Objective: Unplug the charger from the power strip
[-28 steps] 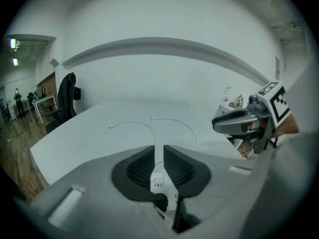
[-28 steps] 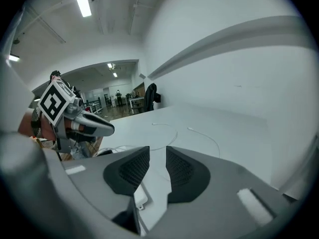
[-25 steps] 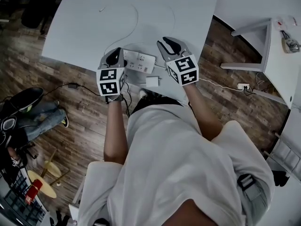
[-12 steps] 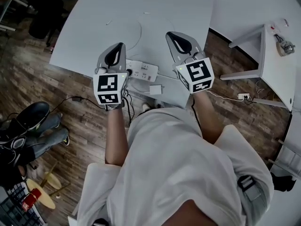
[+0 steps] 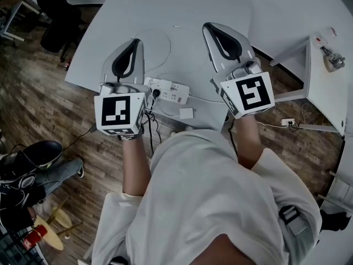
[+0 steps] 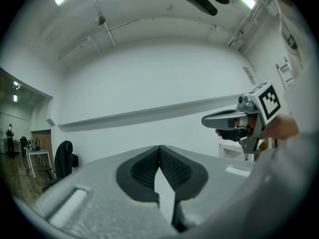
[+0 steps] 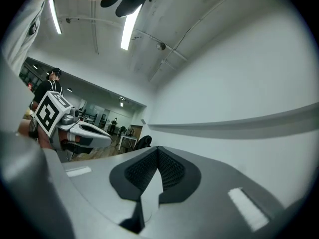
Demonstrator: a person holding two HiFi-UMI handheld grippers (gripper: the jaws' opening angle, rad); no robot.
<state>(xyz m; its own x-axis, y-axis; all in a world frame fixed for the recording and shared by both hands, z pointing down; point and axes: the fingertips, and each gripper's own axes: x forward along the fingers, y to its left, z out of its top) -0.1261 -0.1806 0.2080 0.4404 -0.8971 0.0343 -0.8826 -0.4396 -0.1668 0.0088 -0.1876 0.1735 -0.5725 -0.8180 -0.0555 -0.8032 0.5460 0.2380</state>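
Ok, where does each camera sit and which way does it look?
Head view: on the person's head, looking steeply down: white table, white power strip, left claw, right claw, forearms.
Left gripper view: on the left claw, facing a white wall; shut jaws below.
Right gripper view: likewise, on the right claw.
Shared: each shows the other claw.

The white power strip [image 5: 172, 92] lies flat near the front edge of the pale surface [image 5: 165, 15], and the small, square white charger [image 5: 186, 113] lies unplugged just beside it, closer to that edge.
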